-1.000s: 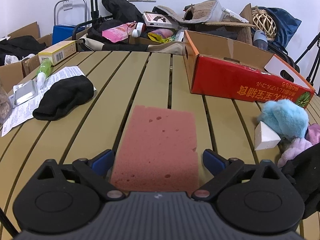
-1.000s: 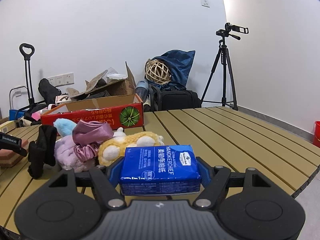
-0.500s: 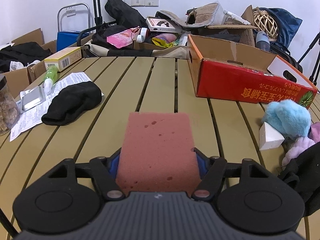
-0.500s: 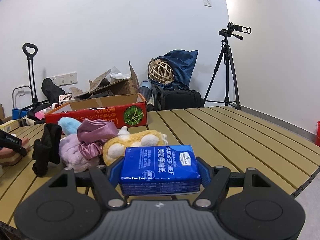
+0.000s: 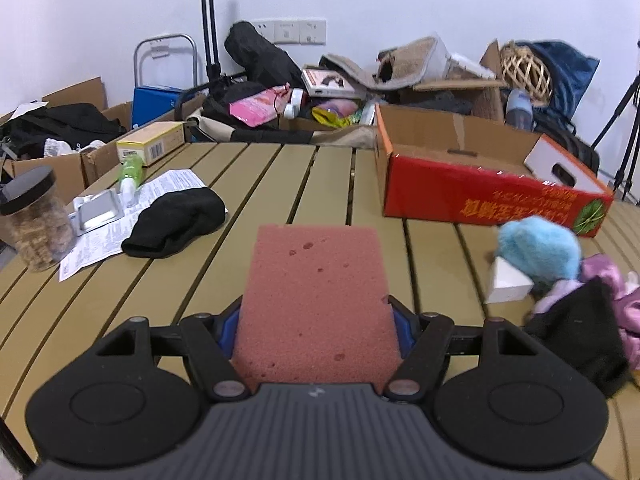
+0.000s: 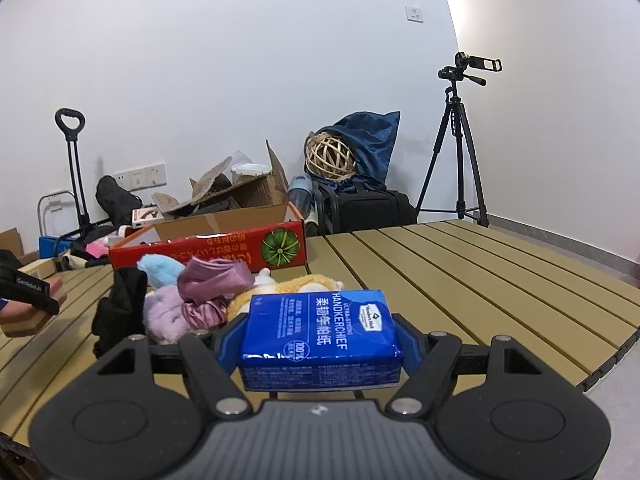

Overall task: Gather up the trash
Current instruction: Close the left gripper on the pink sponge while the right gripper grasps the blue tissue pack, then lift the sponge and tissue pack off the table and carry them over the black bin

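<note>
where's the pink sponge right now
The pink sponge is clamped in the left gripper, low and central in the left wrist view, above the slatted table, between the black beanie and the red box.

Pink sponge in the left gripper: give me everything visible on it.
The pink sponge is a rectangular slab of porous foam, salmon-pink with scattered darker pits. The left gripper is shut on it; its jaws have just been closing and now pinch the near end slightly. It sticks forward, lifted off the slatted table. From the right wrist view a tan lower layer shows. Nothing else touches it.
</note>
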`<state>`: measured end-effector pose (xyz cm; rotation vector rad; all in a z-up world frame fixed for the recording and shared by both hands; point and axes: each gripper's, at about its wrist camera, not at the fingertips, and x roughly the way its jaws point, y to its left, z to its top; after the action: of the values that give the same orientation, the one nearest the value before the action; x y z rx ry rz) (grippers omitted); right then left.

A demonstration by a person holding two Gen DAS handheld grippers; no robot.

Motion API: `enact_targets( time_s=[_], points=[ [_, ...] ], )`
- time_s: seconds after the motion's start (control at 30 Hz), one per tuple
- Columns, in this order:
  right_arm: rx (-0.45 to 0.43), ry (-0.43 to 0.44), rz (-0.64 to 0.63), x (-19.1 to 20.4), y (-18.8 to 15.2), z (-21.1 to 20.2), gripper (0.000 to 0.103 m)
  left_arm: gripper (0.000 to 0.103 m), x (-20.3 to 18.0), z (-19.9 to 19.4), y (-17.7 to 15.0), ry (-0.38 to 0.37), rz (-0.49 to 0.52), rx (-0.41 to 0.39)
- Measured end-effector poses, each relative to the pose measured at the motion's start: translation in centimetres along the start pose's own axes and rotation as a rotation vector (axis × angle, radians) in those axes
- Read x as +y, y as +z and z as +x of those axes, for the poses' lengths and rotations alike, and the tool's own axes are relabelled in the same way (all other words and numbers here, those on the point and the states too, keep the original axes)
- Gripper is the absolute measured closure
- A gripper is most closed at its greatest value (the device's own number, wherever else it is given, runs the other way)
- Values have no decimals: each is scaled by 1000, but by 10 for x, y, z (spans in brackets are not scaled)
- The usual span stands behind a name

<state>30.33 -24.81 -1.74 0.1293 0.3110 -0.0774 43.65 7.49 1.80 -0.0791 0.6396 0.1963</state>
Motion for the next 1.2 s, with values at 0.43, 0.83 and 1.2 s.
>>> enact_targets(
  time_s=[0.43,0.83,1.2],
  points=[
    [-37,43,21,-4,-2,-35,31,33,-12,-75,-44,-39,-1,-98],
    [-47,76,-32,6,-22,-72,31,33,-15,-147,-110,-149,76,-158],
    [79,115,-89,13,-67,-108,31,33,-5,-183,-179,-202,155,-78]
  ],
)
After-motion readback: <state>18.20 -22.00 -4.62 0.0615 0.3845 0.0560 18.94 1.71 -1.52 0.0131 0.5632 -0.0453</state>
